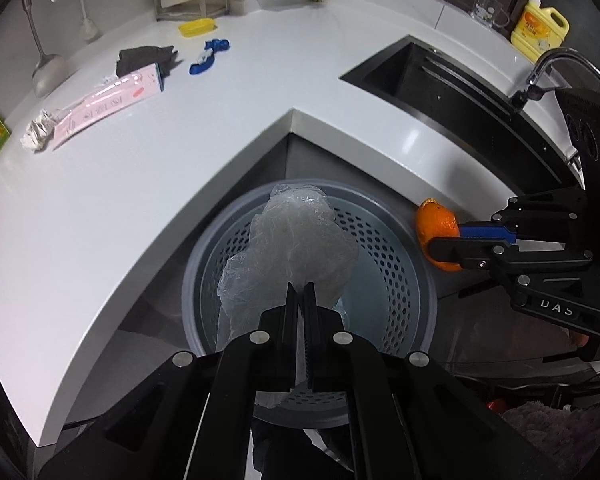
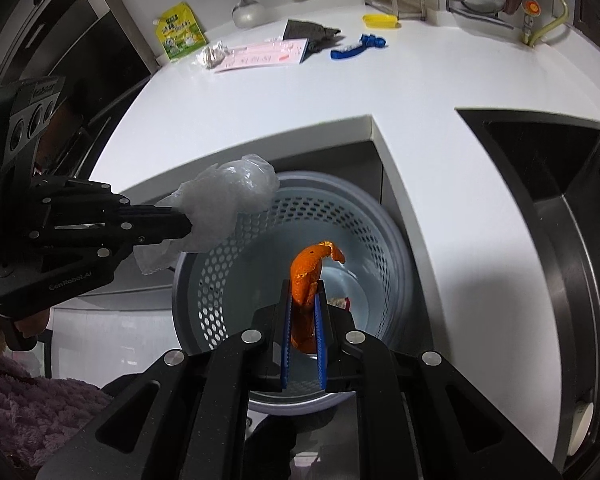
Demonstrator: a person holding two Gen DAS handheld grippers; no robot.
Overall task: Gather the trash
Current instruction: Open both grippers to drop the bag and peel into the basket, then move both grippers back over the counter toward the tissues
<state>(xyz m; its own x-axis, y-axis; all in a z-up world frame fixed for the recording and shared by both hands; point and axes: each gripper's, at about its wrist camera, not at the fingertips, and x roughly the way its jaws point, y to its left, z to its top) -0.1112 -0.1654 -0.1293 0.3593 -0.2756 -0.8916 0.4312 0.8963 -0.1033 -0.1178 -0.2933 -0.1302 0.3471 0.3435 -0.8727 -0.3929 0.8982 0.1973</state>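
Note:
My left gripper (image 1: 301, 286) is shut on a crumpled clear plastic bag (image 1: 300, 232) and holds it over the grey perforated bin (image 1: 404, 276) that stands on the floor in the counter's corner. My right gripper (image 2: 303, 286) is shut on an orange peel (image 2: 310, 270) above the same bin (image 2: 204, 280). In the left wrist view the right gripper (image 1: 446, 240) and the peel (image 1: 436, 220) are at the bin's right rim. In the right wrist view the left gripper (image 2: 184, 224) with the bag (image 2: 228, 200) is at the bin's left rim. A small scrap (image 2: 339, 302) lies inside the bin.
On the white counter (image 1: 180, 152) lie a crumpled paper wad (image 1: 38, 134), a pink package (image 1: 108, 106), a dark cloth (image 1: 144, 58), a blue object (image 1: 208, 58), a yellow lid (image 1: 196, 26) and a green pouch (image 2: 179, 36). A black sink (image 1: 440, 80) is at the right.

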